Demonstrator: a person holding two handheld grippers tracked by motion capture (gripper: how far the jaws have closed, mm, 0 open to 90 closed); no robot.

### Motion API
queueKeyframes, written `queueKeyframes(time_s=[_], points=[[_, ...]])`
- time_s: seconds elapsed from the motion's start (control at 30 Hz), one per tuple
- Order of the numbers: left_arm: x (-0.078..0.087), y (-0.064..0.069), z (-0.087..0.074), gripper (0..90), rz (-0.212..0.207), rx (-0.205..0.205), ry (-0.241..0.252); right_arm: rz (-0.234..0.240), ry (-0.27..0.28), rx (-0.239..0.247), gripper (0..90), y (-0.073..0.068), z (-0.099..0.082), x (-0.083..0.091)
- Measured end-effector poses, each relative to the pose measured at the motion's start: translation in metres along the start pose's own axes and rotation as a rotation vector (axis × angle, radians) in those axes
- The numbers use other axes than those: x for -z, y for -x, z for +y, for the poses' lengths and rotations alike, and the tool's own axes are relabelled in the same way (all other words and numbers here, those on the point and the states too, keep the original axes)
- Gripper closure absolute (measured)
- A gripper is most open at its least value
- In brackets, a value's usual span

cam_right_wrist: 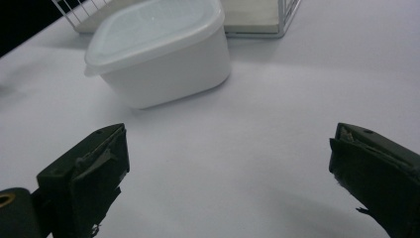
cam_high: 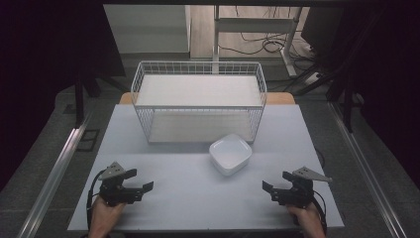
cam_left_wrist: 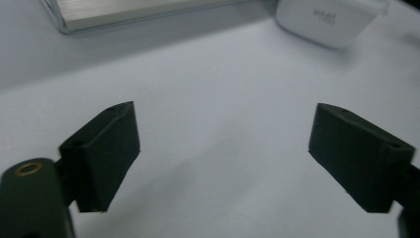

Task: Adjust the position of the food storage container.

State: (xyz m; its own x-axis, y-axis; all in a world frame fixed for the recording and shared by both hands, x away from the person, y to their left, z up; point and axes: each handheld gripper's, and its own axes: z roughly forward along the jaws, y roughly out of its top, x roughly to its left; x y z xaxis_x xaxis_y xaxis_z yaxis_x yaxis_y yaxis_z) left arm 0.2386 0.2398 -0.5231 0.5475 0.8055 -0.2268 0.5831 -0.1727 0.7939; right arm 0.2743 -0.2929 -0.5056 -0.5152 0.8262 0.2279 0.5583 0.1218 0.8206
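Both grippers are resting near the front edge of a pale table point(cam_high: 163, 183), each held in one of the person's hands and pointing inward toward the other. Left gripper point(cam_high: 141, 189) is sitting at the front left with its jaws spread wide and nothing between them; in the left gripper view its two black jaws are framing bare tabletop. Right gripper point(cam_high: 270, 191) is sitting at the front right, likewise gaping wide and gripping nothing, touching no object. A white lidded container point(cam_high: 230, 154), squarish with rounded corners and so lacking any clear long axis, is standing on the table between the grippers and farther from the person, a little right of centre. It is lying just in front of a white wire basket point(cam_high: 143, 79) that occupies the back of the table, near the basket's front right corner but apart from it. Judging by position, the container is closer to the right gripper, lying ahead and to that gripper's left, and in the right gripper view it is looming just beyond the open jaws
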Motion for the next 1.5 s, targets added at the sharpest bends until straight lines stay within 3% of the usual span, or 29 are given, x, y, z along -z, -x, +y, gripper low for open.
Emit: queueKeyframes(time_s=[0.07,0.23,0.4,0.5,0.63,0.77,0.83,1.1,1.23,1.4,1.5], points=[[-0.005,0.003,-0.001,6.6,0.000,-0.023,-0.033,-0.017,-0.006,0.017,1.6,-0.001,-0.001,-0.002],[-0.008,0.008,0.001,4.8,-0.010,-0.047,-0.029,-0.054,-0.025,0.061,0.0,-0.003,0.000,-0.002],[-0.008,0.006,0.001,4.2,-0.023,-0.035,-0.020,-0.028,-0.063,0.057,0.0,-0.001,0.002,-0.004],[-0.008,0.005,0.002,4.0,-0.031,-0.031,-0.012,-0.019,-0.059,0.053,0.0,-0.001,0.003,-0.002],[-0.011,0.007,0.003,3.1,-0.041,-0.042,-0.013,0.006,-0.089,0.014,0.4,0.004,0.004,0.000],[-0.012,0.008,0.005,2.2,-0.037,-0.050,-0.013,0.010,-0.091,0.004,1.3,0.005,0.006,0.002],[-0.013,0.009,0.006,2.2,-0.035,-0.053,-0.013,-0.018,-0.073,0.028,3.5,0.002,0.010,0.002],[-0.013,0.010,0.007,5.8,-0.029,-0.061,-0.009,-0.047,-0.066,0.077,16.4,-0.001,0.022,-0.009],[-0.015,0.013,0.007,6.5,-0.002,-0.072,-0.015,-0.056,-0.053,0.085,27.8,0.003,0.030,-0.014],[-0.013,0.015,0.004,7.0,0.026,-0.078,-0.025,-0.029,-0.081,0.094,43.7,0.004,0.040,-0.023],[-0.011,0.014,0.004,8.5,0.034,-0.082,-0.022,-0.042,-0.095,0.124,52.6,0.003,0.049,-0.029]])
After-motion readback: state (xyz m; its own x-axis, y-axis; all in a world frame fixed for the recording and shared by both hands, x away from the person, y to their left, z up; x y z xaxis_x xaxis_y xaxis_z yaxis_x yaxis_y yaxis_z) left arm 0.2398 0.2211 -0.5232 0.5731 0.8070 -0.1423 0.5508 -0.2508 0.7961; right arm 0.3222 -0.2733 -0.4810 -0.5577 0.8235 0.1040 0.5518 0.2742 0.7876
